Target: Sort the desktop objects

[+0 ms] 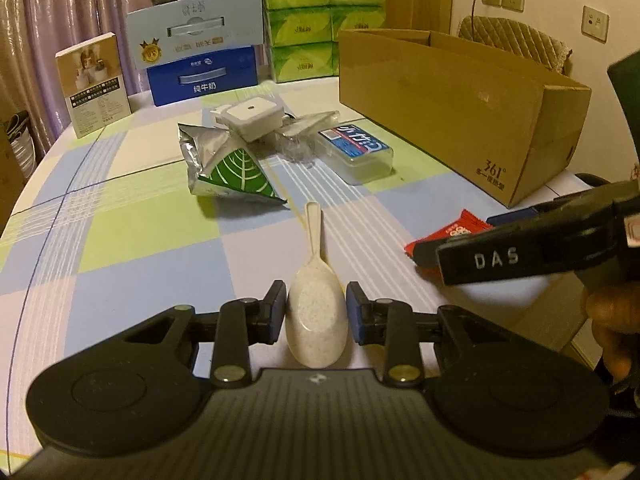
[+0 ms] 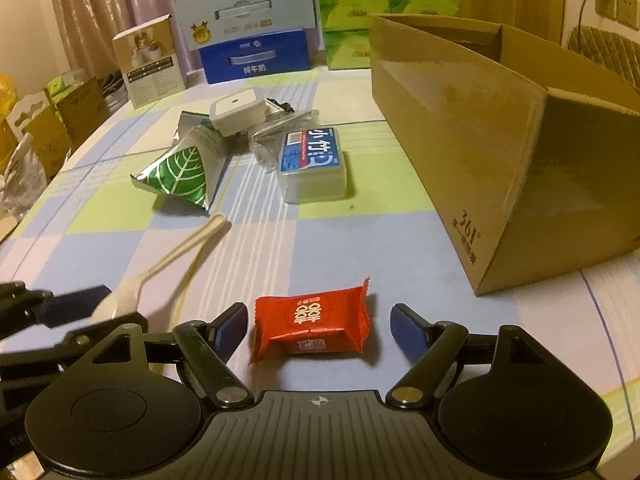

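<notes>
Between left gripper (image 1: pixel 317 307) open jaws, spoon (image 1: pixel 316 320) bowl, red packet (image 2: pixel 310 325) between right gripper (image 2: pixel 318 326) wide-open jaws

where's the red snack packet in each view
Left wrist: red packet at the right edge, mid-height, partly hidden behind the right tongs.
Right wrist: lower centre, lying on the table between the open right tongs' fingers.
Shared landmark: the cardboard box, beyond the packet on the right in both views.
</notes>
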Available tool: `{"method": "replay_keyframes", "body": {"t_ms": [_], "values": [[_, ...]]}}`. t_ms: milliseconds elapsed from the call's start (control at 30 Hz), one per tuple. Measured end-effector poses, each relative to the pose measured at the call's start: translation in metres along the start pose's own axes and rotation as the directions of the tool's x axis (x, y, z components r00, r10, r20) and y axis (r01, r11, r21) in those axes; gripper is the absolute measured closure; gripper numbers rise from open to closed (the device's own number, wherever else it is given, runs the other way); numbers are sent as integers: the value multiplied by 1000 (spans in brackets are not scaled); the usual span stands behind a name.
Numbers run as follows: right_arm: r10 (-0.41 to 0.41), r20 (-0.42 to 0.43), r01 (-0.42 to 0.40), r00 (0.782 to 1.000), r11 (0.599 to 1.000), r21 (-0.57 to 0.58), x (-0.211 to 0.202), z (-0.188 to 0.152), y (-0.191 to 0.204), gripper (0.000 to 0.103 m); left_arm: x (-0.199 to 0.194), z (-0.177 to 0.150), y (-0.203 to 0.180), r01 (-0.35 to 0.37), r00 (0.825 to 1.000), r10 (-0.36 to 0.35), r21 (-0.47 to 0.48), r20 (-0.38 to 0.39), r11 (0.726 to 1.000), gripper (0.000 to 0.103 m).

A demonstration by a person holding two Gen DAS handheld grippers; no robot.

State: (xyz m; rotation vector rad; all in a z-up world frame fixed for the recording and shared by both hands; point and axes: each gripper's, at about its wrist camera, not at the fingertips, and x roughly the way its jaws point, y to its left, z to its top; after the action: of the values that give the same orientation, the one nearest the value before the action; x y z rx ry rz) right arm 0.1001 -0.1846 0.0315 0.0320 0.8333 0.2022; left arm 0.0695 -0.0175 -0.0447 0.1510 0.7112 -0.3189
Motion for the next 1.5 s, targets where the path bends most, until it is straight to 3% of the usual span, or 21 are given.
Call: {"method": "replay_keyframes", "body": {"t_ms": [500, 600, 833, 1500], "values": [[-29, 2, 29, 1000, 991, -133, 6, -3, 15, 29, -6, 5, 3, -8, 999, 9, -12, 41, 1000, 76], [-30, -3, 29, 1000, 990, -137, 8, -4, 15, 42, -6, 5, 4, -8, 999, 9, -17, 44, 1000, 76], [-21, 1, 21, 1000, 988, -154, 6, -4, 18, 60, -7, 7, 4, -8, 999, 9, -25, 52, 1000, 76], [12, 103, -2, 995, 996, -90, -21, 9, 11, 63, -17, 23, 2, 1, 995, 4, -46, 99, 999, 76]]}}
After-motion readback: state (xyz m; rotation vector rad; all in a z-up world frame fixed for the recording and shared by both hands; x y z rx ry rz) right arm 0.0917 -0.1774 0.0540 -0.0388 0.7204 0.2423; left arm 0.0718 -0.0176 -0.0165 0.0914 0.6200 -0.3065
